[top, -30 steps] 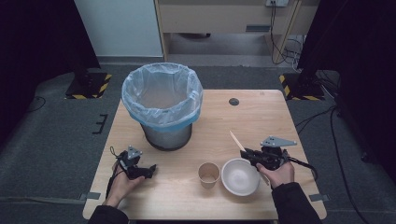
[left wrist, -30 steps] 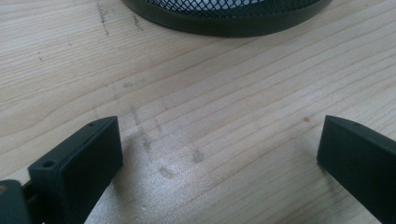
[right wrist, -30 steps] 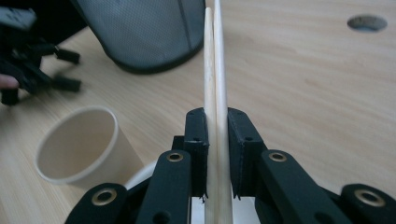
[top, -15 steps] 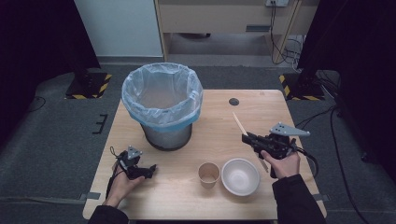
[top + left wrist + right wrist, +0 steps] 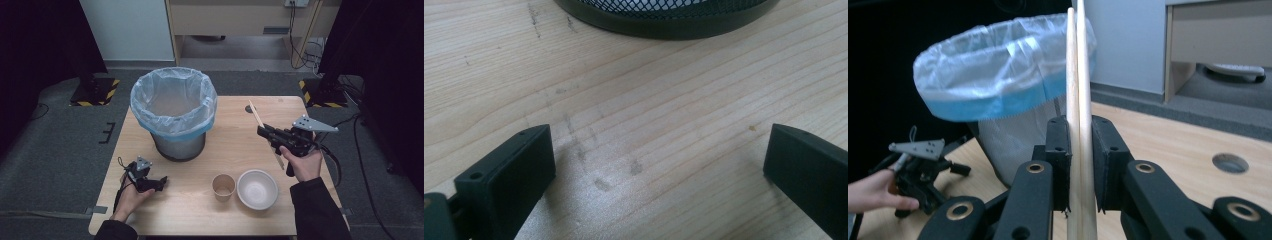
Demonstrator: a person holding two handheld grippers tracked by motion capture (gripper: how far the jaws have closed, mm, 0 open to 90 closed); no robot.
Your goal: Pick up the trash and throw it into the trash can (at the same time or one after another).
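The right tongs [image 5: 265, 132] are clamped shut on a pair of wooden chopsticks [image 5: 1078, 100], held in the air to the right of the lined bin [image 5: 173, 107]. To finish well, carry them over the bin's mouth, tips clear of the plastic liner (it snags easily), before letting go. The left tongs [image 5: 659, 165] gape wide and empty, just in front of the bin on the table [image 5: 235, 150].

Chopsticks [image 5: 1078, 100] cut off top and bottom — bin [image 5: 669, 17] base only.
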